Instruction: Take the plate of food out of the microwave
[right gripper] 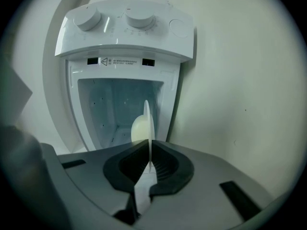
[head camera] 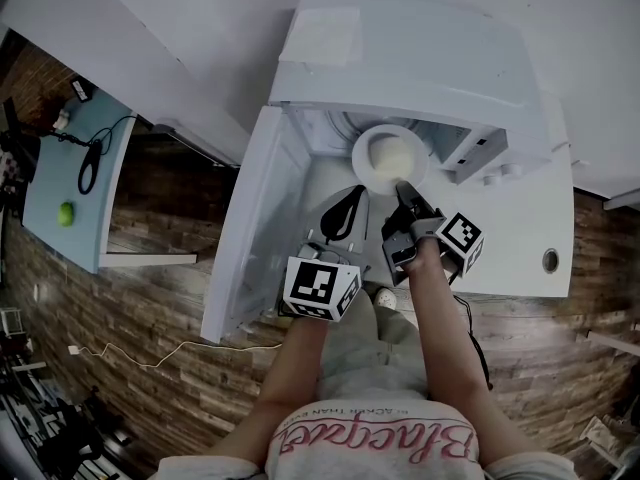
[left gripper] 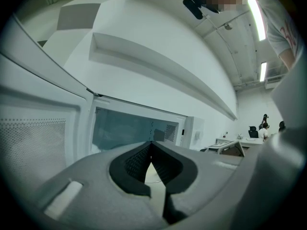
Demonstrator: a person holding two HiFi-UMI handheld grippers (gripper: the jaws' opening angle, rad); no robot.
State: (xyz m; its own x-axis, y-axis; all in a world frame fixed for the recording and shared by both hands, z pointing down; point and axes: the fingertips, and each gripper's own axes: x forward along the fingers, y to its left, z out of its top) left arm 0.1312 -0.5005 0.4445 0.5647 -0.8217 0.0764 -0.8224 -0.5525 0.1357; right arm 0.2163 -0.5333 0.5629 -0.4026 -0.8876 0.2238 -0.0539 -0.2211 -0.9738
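Observation:
The white microwave (head camera: 420, 58) stands with its door (head camera: 245, 228) swung open to the left. A white plate (head camera: 366, 164) carrying a pale mound of food (head camera: 392, 154) sits at the mouth of the cavity. My right gripper (head camera: 402, 188) is shut on the plate's near rim. In the right gripper view the plate (right gripper: 147, 121) shows edge-on between the pads of my right gripper (right gripper: 149, 147), with the food (right gripper: 137, 129) on its left face. My left gripper (head camera: 356, 192) hovers just left of the plate, shut with nothing in it. In the left gripper view the tips of my left gripper (left gripper: 151, 145) meet before the cavity (left gripper: 127, 128).
The control panel with two knobs (right gripper: 124, 20) lies beside the cavity. A white counter (head camera: 520, 238) carries the microwave. A light blue table (head camera: 75, 188) with a green ball (head camera: 66, 213) and cables stands far left over the wood floor. The person's legs are right below the grippers.

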